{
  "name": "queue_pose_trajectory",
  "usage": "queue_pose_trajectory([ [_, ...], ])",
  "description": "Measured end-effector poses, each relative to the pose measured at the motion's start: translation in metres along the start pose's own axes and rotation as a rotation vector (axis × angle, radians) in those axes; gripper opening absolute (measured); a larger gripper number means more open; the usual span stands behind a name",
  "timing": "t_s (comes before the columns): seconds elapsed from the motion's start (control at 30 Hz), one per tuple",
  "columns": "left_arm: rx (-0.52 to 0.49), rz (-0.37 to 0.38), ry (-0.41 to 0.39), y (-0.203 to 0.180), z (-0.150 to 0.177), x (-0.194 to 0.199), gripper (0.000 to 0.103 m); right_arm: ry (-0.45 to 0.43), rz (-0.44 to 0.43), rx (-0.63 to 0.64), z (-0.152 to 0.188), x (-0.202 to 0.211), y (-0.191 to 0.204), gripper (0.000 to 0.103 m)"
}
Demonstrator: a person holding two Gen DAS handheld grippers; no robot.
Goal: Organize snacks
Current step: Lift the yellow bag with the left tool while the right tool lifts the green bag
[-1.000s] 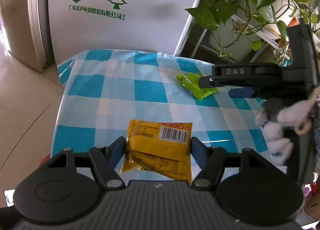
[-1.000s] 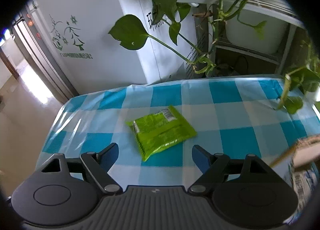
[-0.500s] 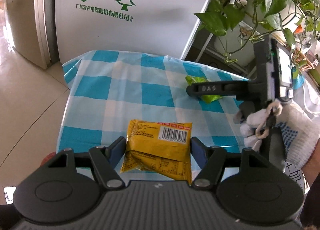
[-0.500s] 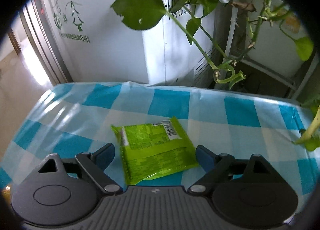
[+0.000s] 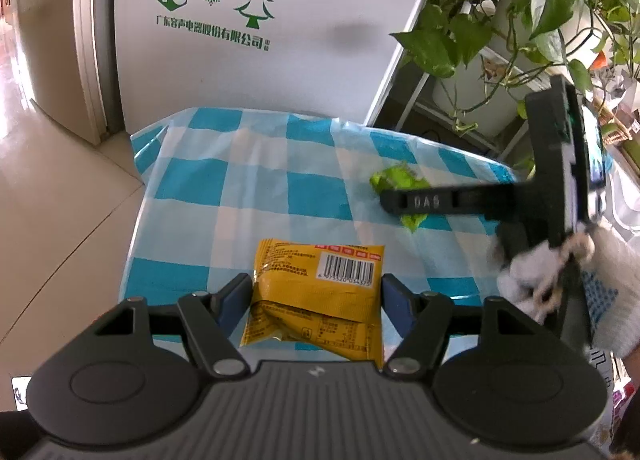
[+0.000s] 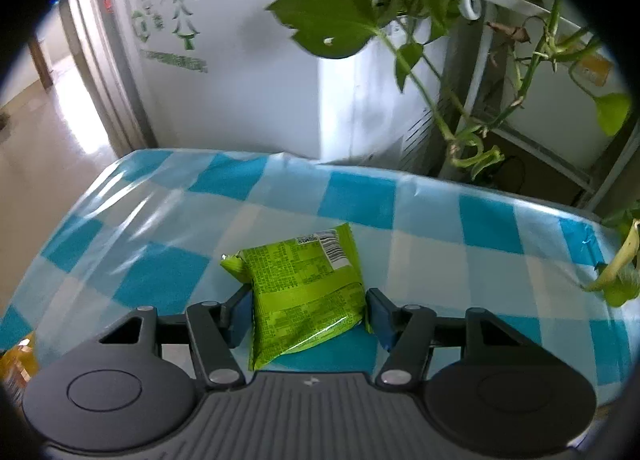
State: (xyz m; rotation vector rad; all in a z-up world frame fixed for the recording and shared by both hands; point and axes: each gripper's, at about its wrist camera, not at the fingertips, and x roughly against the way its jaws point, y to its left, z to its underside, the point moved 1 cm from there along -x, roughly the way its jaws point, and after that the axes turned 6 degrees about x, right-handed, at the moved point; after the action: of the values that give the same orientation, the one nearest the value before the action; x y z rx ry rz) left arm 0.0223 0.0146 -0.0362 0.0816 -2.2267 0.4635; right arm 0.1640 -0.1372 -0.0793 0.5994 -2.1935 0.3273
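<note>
Two grippers are working over a table (image 5: pixel 256 187) covered in a blue-and-white checked cloth, each one angled downward toward a snack packet. On the left, the left gripper (image 5: pixel 316 302) is pointing down at the near part of the table, and its jaws are closing narrowly on a yellow packet (image 5: pixel 316 292), one blue pad touching each side edge. That yellow packet is lying with its long axis running away from the gripper, its barcode end pointing to the far side of the table; it is a flat, crinkled foil pouch with small dark print, a row of red marks and a white barcode label at the far right corner. Further right in the left wrist view, a hand in a white knitted glove (image 5: pixel 592 284) is gripping the handle of the right gripper (image 6: pixel 308 310), whose long black finger is reaching out level over the table. The right gripper's jaws have just been closing, and they are now pressing on both sides of a green packet (image 6: pixel 304 292) that is sitting between them near the middle of the table. The green packet is pointing away and slightly right, barcode at its far end, its glossy lime wrapper dense with small dark text and its near corner puckering.
</note>
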Motion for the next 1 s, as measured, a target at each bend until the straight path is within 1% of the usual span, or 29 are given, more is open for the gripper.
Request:
queue_pose_trajectory([
  [0.1,0.004,0.0,-0.009,0.001,-0.001,0.003,0.069,0.013,-0.019,0.009,0.005,0.007,0.008,0.066],
  [0.23,0.0,-0.001,-0.016,0.002,-0.001,0.005,0.069,0.026,-0.041,-0.042,0.013,0.02,0.011,0.066],
  [0.4,0.017,0.009,-0.008,0.004,0.001,0.007,0.069,0.05,-0.019,-0.01,0.025,0.042,0.024,0.066],
  [0.53,-0.008,0.013,-0.015,0.0,0.003,0.012,0.069,0.038,0.009,-0.021,0.031,0.065,0.03,0.066],
  [0.73,-0.033,0.019,-0.03,-0.005,0.005,0.022,0.069,0.017,0.041,-0.076,0.043,0.098,0.036,0.066],
  [0.87,-0.052,0.007,-0.041,-0.004,0.012,0.028,0.069,0.004,0.075,-0.129,0.051,0.12,0.036,0.066],
  [1.0,-0.056,-0.005,-0.032,-0.001,0.021,0.032,0.069,-0.002,0.101,-0.166,0.06,0.14,0.036,0.066],
])
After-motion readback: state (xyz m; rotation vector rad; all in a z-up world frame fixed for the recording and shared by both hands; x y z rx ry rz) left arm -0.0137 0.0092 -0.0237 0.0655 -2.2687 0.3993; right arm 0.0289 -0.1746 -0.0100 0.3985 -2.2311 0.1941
